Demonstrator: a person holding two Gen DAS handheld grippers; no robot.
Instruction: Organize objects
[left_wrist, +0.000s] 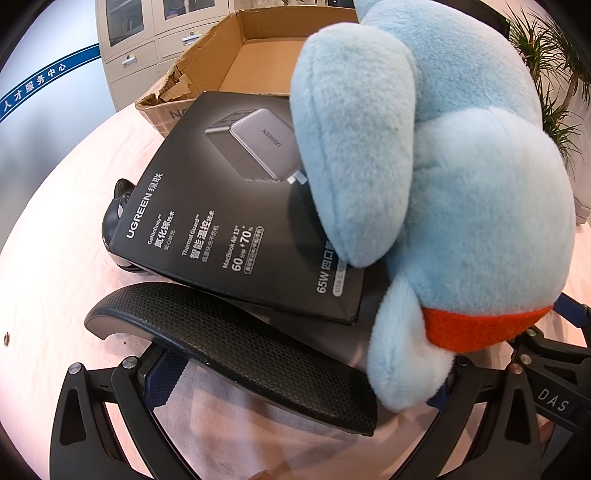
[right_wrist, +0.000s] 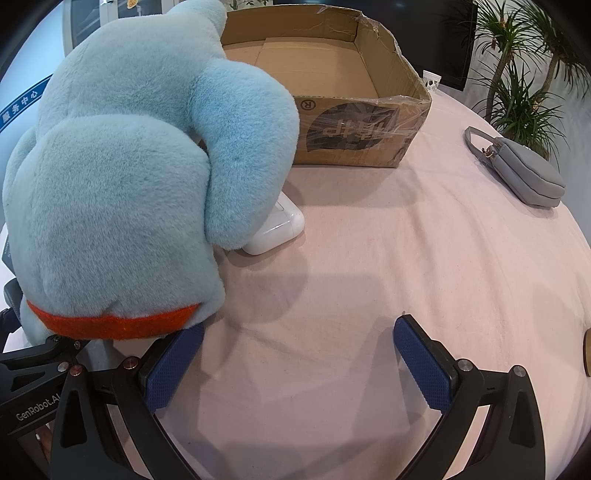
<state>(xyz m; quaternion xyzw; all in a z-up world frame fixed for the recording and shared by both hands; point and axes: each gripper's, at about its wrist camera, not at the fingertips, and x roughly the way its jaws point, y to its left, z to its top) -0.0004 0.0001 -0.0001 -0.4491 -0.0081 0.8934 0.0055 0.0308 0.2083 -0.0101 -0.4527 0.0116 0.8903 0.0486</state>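
A light blue plush toy with an orange band (left_wrist: 461, 184) fills the right of the left wrist view; it also shows at the left of the right wrist view (right_wrist: 122, 177). My left gripper (left_wrist: 306, 373) has blue pads (left_wrist: 162, 380) wide apart around a black curved mouse-like object (left_wrist: 236, 350); contact cannot be told. A black UGREEN charger box (left_wrist: 229, 206) lies tilted beyond it. My right gripper (right_wrist: 299, 365) is open and empty over the pink cloth. An open cardboard box (right_wrist: 391, 92) stands behind. A white earbud case (right_wrist: 280, 225) lies partly under the plush.
A grey pouch (right_wrist: 524, 170) lies at the right on the pink tablecloth (right_wrist: 369, 258). Potted plants (right_wrist: 517, 74) stand behind the table. A small black object (left_wrist: 116, 206) peeks out beside the charger box. Cabinets (left_wrist: 147, 37) stand at the back left.
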